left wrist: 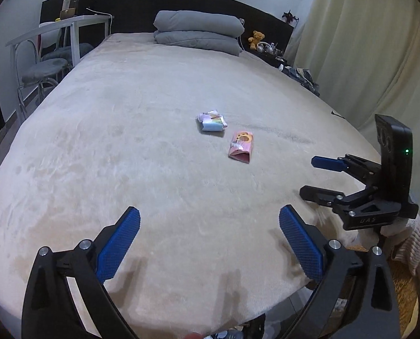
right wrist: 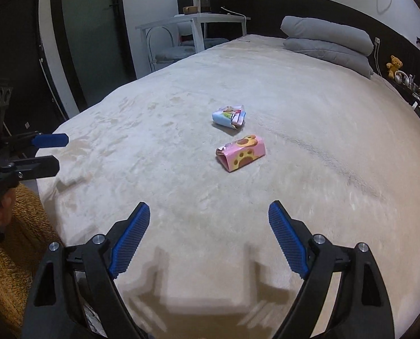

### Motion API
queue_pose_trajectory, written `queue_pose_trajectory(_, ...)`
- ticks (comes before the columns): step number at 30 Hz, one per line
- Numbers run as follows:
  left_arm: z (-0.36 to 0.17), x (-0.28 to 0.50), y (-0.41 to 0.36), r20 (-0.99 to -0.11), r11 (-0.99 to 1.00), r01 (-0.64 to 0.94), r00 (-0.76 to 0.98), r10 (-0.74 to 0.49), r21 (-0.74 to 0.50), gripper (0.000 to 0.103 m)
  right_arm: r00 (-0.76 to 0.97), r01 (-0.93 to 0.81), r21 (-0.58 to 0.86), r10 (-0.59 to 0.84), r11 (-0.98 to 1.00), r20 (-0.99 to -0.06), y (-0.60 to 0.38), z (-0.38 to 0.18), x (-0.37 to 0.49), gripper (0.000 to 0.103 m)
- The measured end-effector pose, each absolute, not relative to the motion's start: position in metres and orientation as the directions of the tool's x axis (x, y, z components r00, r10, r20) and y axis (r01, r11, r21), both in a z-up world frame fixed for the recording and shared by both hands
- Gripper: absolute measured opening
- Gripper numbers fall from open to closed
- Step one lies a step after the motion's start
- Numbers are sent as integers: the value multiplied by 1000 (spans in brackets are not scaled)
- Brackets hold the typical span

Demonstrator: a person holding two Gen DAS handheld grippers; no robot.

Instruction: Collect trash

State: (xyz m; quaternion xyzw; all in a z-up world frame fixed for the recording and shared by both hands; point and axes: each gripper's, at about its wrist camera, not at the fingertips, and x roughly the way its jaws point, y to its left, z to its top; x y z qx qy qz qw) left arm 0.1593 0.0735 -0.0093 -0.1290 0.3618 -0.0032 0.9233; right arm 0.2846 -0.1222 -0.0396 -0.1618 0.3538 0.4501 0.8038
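Left wrist view shows our left gripper spread wide and empty at the bottom of the frame, over the near edge of the bed. Two pieces of trash lie mid-frame, just beside each other: a blue wrapper and a pink paw-print carton. Nothing is collected yet, we judge. At right, our right gripper stands open and empty; its body reads "UAS". No wrapper text is legible.
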Motion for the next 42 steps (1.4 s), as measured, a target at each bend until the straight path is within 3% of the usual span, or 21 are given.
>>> queue_pose_trajectory(24, -17, 233, 126, -697, 969, -139, 716, -45, -206, 97, 347, -870, -60, 522, 490, -779, -36, -90, 387, 85)
queue_pose_trajectory(26, -19, 238, 127, -701, 969, -134, 711, -53, -210, 97, 343, -873, -59, 524, 484, -780, -35, -92, 387, 78)
queue_pose_trajectory(27, -20, 240, 127, -702, 970, -130, 710, -53, -205, 97, 337, -876, -58, 522, 478, -784, -34, -93, 387, 67)
queue_pose_trajectory(42, -33, 298, 125, -697, 940, -173, 712, -87, -294, 97, 374, -846, -3, 589, 533, -717, -81, -58, 377, 66)
